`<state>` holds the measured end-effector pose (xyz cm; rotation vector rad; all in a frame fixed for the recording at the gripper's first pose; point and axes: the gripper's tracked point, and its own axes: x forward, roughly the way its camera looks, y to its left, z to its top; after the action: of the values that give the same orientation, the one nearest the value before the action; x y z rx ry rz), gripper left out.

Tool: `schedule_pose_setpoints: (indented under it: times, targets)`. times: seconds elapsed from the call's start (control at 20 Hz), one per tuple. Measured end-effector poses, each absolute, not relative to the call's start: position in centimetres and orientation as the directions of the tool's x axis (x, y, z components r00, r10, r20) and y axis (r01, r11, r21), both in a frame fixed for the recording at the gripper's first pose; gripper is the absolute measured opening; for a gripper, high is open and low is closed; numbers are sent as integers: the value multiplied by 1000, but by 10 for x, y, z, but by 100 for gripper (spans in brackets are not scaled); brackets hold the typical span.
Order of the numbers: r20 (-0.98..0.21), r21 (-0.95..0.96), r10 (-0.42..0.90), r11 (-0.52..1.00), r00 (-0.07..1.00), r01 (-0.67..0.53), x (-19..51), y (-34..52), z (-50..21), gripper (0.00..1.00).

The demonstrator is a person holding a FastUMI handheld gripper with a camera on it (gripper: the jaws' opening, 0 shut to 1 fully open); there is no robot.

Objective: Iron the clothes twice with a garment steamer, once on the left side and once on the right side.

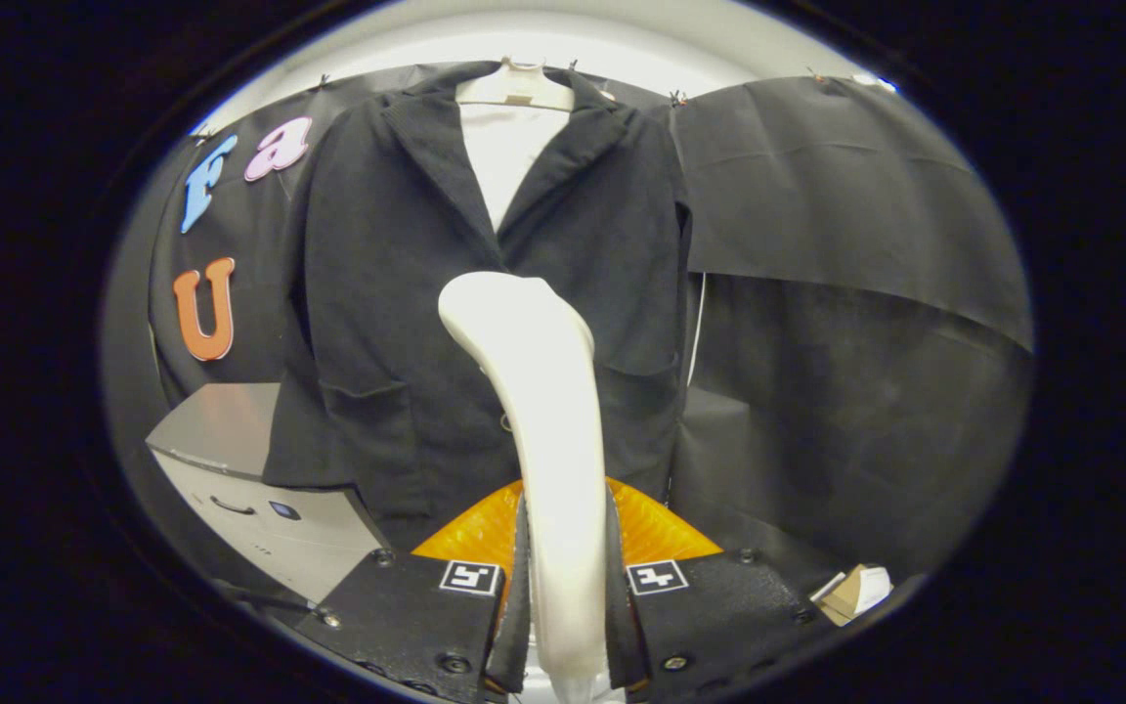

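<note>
A: What's the gripper doing?
B: Both fingers clamped on the garment steamer handle; its white body rises between them, head w/ back to camera.
A: And the clothes?
B: Black jacket over white shirt, on a hanger, just beyond the steamer head, which blocks the jacket's centre front.
A: Anything else nearby?
B: Grey cabinet beside the jacket's hem; small cardboard box on the opposite side, near the fingers.
</note>
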<state>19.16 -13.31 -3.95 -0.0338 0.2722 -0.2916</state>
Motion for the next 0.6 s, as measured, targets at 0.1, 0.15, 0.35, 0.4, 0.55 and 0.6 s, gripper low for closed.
schedule_pose_setpoints:
  times: [0.1, 0.15, 0.35, 0.4, 0.55, 0.6]
  targets:
    - [-248, -63, -271, 962, 930, 264, 185, -121, -32, 34]
    - [-242, -64, -262, 965, 934, 254, 181, -117, -29, 34]
    - [-222, -44, -231, 973, 947, 227, 164, -92, -18, 34]
    - [-214, -42, -225, 974, 951, 221, 158, -85, -17, 34]
    - [-190, -28, -193, 981, 963, 191, 140, -65, -13, 34]
    - [-189, -25, -183, 983, 965, 182, 134, -59, -15, 34]
